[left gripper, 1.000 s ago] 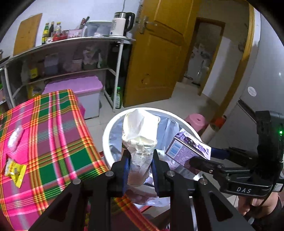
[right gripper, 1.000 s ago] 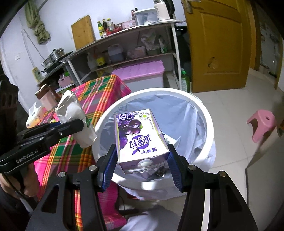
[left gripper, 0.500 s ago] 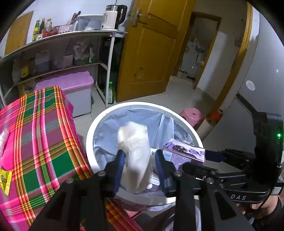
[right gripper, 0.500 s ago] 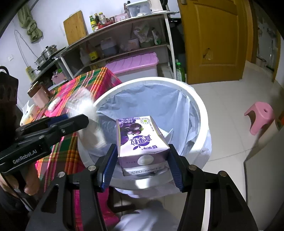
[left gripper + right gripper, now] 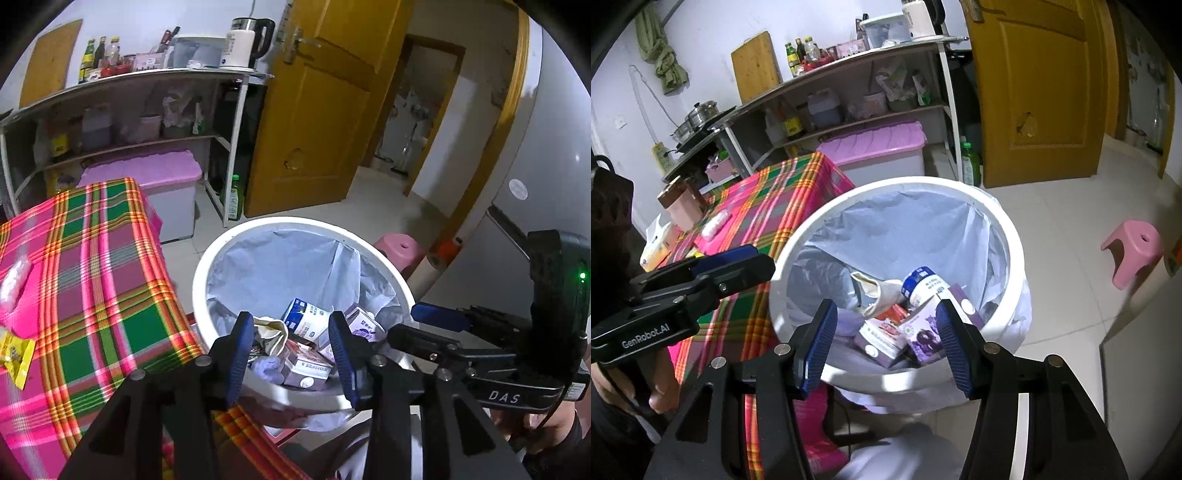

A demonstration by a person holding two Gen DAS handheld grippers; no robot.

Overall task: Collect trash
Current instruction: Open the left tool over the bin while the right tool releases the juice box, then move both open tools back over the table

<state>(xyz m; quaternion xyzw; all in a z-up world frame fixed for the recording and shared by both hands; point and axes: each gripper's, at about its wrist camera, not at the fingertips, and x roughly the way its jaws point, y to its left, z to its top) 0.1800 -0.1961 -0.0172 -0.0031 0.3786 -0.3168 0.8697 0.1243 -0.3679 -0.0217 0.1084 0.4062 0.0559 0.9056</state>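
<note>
Both your grippers are empty over the bin. Left gripper (image 5: 291, 345): its jaws have just been opening, now apart, nothing between the pads. Right gripper (image 5: 884, 341): jaws wide apart, nothing pressed between them either; the cartons you see through the gap lie down in the bin.

Trash bin (image 5: 798, 251), white rim with a pale liner, sits just beside the table edge. Already inside: crumpled paper bag (image 5: 875, 291), purple drink carton (image 5: 923, 334), a red-and-white carton (image 5: 882, 332), a blue-and-white one (image 5: 921, 282). Those look done.

What's left, by my read, is on the table (image 5: 92, 266) (plaid cloth), well apart from the bin:
- Yellow wrapper (image 5: 16, 356), lying flat at the near left edge. Probably light, thin, slick film. Flat on cloth means little to bite; I'd come in low along the cloth and pinch a raised corner or crimped end, not the middle. Cloth may bunch up with it, so lift slowly.
- White packet (image 5: 14, 280), further along that edge. Looks soft and puffy, should squash under the pads. Take it across the narrow middle, light squeeze. Can't tell what's in it, too blurred.

Far end of the table in the right view: a tissue pack (image 5: 655, 242) and a brown-lidded container (image 5: 679, 205). These look like keepers, not trash; I'd leave them.
</note>
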